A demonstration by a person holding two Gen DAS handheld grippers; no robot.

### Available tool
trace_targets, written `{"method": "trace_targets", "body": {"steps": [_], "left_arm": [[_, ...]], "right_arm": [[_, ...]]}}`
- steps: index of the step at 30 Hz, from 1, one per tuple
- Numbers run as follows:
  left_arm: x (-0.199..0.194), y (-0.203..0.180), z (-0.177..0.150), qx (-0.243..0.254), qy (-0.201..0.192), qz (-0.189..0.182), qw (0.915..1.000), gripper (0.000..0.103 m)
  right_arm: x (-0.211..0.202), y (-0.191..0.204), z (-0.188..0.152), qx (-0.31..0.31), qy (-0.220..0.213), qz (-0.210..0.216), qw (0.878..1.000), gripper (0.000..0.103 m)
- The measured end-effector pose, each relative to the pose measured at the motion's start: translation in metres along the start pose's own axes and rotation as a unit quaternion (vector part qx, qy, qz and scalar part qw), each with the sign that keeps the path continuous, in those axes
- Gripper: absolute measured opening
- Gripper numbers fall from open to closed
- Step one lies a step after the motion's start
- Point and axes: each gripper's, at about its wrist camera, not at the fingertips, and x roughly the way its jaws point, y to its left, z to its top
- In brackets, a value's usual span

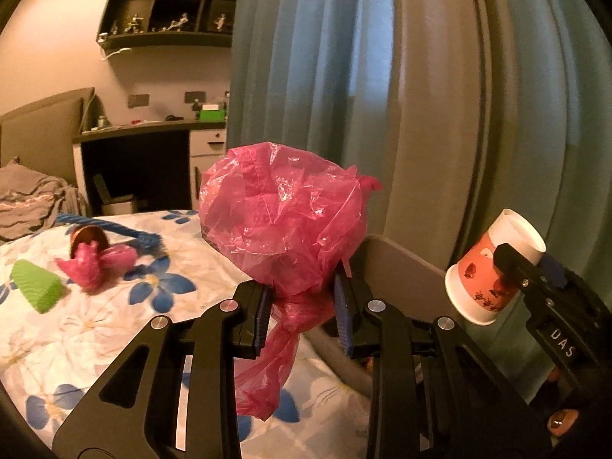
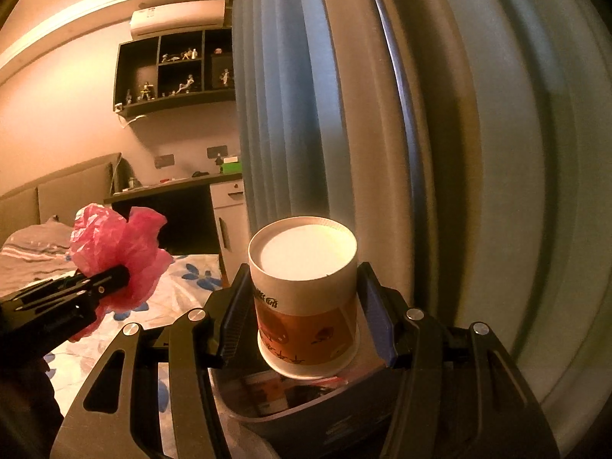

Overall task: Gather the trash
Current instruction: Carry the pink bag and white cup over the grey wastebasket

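The pink bag (image 1: pixel 283 225) is thin, crinkled, glossy plastic film, while the cup (image 2: pixel 306 298) is smooth matt paper with a printed band. Both grippers, left (image 1: pixel 302 313) and right (image 2: pixel 306 329), look like matt black plastic with shiny metal pins and ribbed blue pads (image 1: pixel 344 317). The bedsheet (image 1: pixel 114 329) is soft floral cloth, and the curtain (image 1: pixel 382 95) is matt pleated fabric.

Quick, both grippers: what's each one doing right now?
Left gripper: shut on pink bag.
Right gripper: shut on paper cup, above the bin.
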Motion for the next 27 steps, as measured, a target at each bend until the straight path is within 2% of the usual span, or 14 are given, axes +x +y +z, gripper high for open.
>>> {"method": "trace_targets", "body": {"steps": [13,27], "left_arm": [[0.042,-0.024,-0.006,0.008,0.013,-0.039,0.9991,0.028],[0.083,-0.024,-0.016,-0.01,0.045,-0.085,0.9953,0.028]], "right_arm": [[0.022,-0.006,-0.007,0.007,0.011,0.002,1.0,0.055],[0.053,-0.018,-0.022,0.014,0.048,0.015,0.999,0.055]]}}
